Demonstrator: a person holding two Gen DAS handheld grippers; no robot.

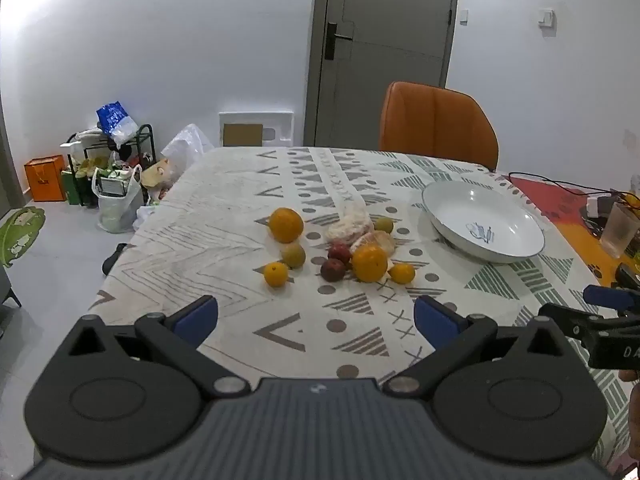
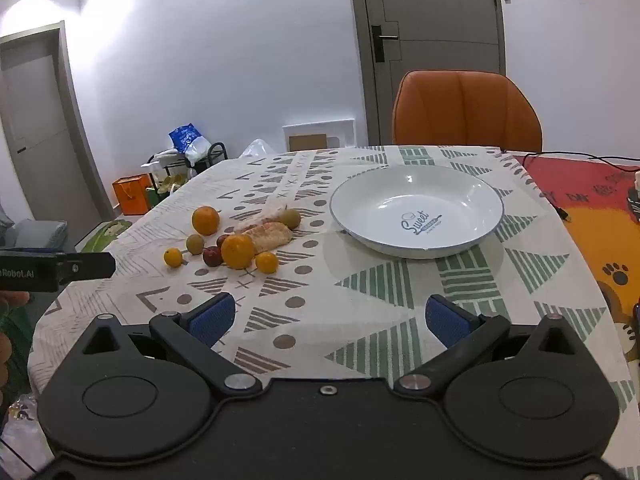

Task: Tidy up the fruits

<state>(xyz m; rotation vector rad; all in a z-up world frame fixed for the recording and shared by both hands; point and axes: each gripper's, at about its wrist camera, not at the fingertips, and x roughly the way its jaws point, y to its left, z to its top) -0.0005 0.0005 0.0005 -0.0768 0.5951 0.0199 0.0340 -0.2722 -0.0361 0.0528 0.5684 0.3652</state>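
I hold my left gripper (image 1: 316, 322) above the near part of the table, tilted down, its blue pads spread wide with nothing between them. My right gripper (image 2: 330, 322) hangs the same way beside it, jaws wide apart and empty, only the patterned tablecloth (image 2: 360, 280) showing in the gap.

The fruit lies in a loose cluster on the cloth ahead of my left gripper, well apart from both pairs of fingers. At the far left of the heap sits a big orange (image 1: 285, 225), with a small greenish fruit (image 1: 293, 254) just in front of it and a little orange (image 1: 276, 274) nearer still. A second big orange (image 1: 369, 262) sits at the right of the group, touching a dark red fruit (image 1: 333, 269) on its left and a small orange one (image 1: 402, 273) on its right. Behind it lie peeled citrus pieces (image 1: 372, 240) and another pale peeled lump (image 1: 347, 226); a small green fruit (image 1: 384, 225) rests at the back.

The white plate (image 2: 472, 196) stands to the right of the heap, ahead of my right gripper, with blue lettering inside and no fruit in it. An orange chair (image 2: 466, 110) stands at the table's far edge.
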